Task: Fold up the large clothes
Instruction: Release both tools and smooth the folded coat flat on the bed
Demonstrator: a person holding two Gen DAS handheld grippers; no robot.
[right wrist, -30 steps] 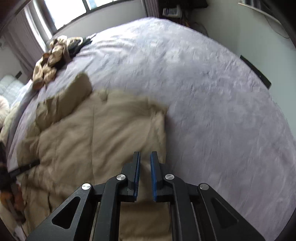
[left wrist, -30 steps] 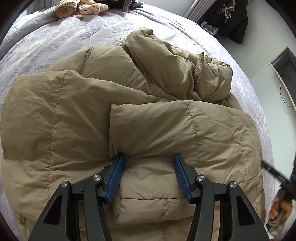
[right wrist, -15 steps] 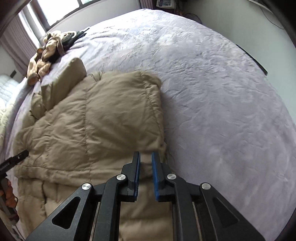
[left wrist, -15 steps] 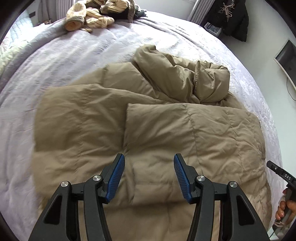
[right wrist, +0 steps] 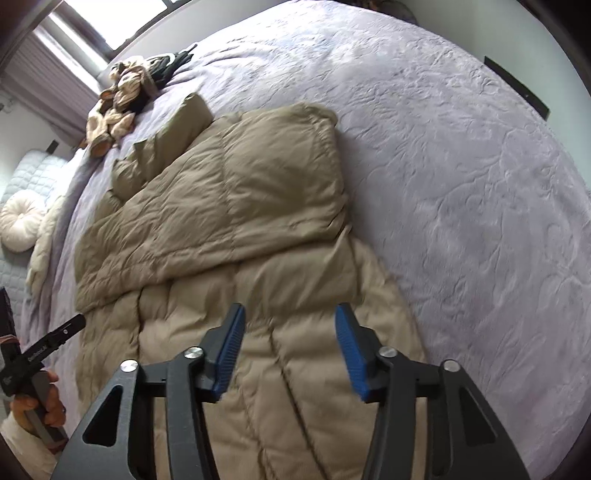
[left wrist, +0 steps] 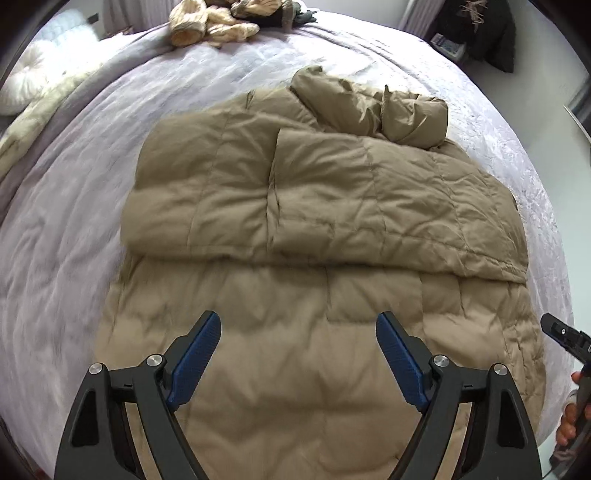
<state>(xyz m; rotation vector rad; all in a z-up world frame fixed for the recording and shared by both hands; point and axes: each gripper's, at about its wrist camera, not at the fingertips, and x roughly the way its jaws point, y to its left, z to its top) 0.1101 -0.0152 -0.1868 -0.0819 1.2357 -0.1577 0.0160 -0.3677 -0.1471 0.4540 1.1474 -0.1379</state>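
Note:
A tan quilted down coat (left wrist: 303,229) lies spread on the lavender bedspread (left wrist: 66,229), its upper part folded over the lower half, with a bunched sleeve or hood (left wrist: 388,110) at the far end. My left gripper (left wrist: 298,325) hovers above the coat's near half, jaws opening wide, nothing between its blue pads (left wrist: 195,354). In the right wrist view the same coat (right wrist: 236,206) shows its folded flap. My right gripper (right wrist: 290,325) hangs over the near half, jaws opening, pads (right wrist: 231,347) free of fabric.
A pile of beige and dark clothes (left wrist: 229,22) sits at the bed's far edge (right wrist: 122,96). A round white cushion (right wrist: 20,219) lies off the bed's left side. A hand (right wrist: 44,402) grips the other gripper's handle. Bare bedspread (right wrist: 461,184) stretches to the right.
Both grippers let go of the coat and pulled back toward its near end. The left jaws widened from around a fold; the right jaws went from nearly shut to open. The folded flap now lies flat.

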